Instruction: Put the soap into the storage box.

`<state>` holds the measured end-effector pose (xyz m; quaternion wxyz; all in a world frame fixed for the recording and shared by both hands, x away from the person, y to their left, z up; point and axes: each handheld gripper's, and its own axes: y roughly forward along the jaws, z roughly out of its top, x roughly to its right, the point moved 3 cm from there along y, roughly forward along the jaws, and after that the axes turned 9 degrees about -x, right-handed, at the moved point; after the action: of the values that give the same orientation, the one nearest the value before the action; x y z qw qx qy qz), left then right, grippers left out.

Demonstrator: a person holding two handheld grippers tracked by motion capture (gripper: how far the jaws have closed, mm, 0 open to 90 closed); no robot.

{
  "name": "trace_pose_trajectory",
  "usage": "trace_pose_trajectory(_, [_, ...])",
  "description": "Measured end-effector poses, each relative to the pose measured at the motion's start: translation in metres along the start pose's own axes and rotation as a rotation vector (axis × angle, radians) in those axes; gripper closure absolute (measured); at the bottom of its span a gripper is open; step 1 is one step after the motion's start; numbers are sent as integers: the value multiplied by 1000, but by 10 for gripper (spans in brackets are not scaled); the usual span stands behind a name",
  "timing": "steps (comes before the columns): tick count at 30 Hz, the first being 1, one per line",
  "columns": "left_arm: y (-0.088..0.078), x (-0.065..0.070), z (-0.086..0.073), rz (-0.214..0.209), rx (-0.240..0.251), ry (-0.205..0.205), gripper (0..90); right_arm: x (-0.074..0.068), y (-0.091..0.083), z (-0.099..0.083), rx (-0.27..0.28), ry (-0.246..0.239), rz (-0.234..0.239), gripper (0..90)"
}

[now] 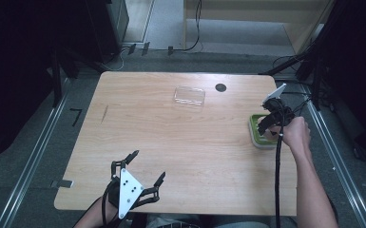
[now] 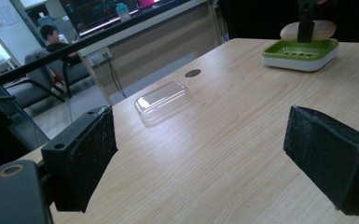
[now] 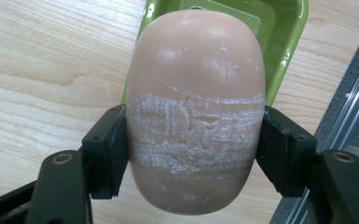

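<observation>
Over table point(image 1: 180, 137), right hand-held gripper point(image 1: 267, 124) downturned.

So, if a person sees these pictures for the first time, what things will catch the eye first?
First, the peach-coloured soap bar, scuffed white across its middle, clamped in the right gripper above the green soap dish at the table's right edge. Next, the clear plastic lid lying alone toward the table's far side. The left gripper sits at the near edge, jaws wide and empty.
</observation>
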<state>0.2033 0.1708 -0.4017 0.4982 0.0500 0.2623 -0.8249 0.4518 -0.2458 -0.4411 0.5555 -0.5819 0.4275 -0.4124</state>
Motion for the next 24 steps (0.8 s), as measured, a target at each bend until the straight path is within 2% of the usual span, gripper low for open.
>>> trace_pose_trajectory(24, [0, 0, 0, -1, 1, 0, 100, 7, 9, 9, 18, 62, 16, 334])
